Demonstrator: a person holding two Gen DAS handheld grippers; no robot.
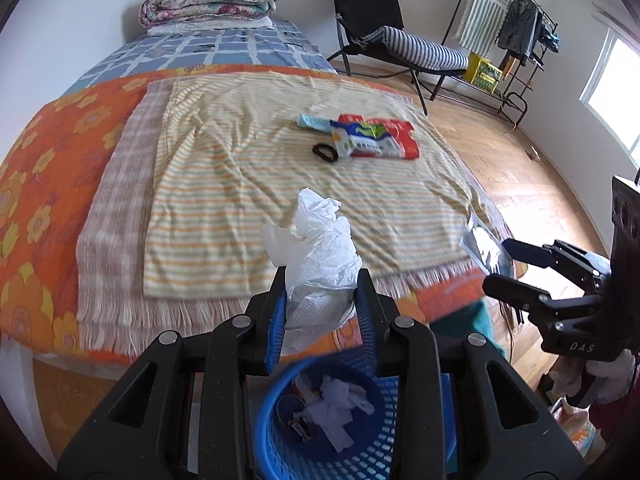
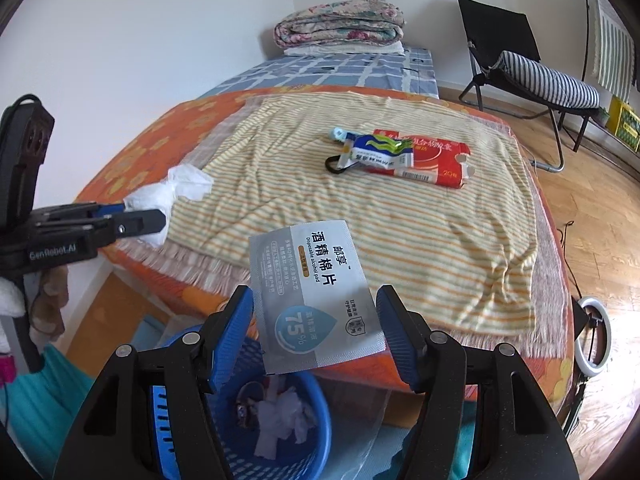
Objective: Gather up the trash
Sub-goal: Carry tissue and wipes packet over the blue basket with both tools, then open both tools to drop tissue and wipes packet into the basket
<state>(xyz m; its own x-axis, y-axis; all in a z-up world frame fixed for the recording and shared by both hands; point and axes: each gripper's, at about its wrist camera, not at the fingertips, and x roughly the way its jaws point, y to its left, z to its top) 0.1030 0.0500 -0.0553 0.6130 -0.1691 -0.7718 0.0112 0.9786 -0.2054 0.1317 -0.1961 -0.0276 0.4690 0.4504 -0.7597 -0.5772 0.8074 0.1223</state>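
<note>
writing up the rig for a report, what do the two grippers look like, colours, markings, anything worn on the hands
Both grippers are black plastic scissor-style linkages with silver pivot rivets and ribbed blue pads on the fingers. The left gripper carries white "GenRobot.AI" lettering on its side. The right gripper shows "DAS" lettering and a boxy black camera housing above it. A white glove seems to cover the hand under the right gripper. No cables are clearly attached.
</note>
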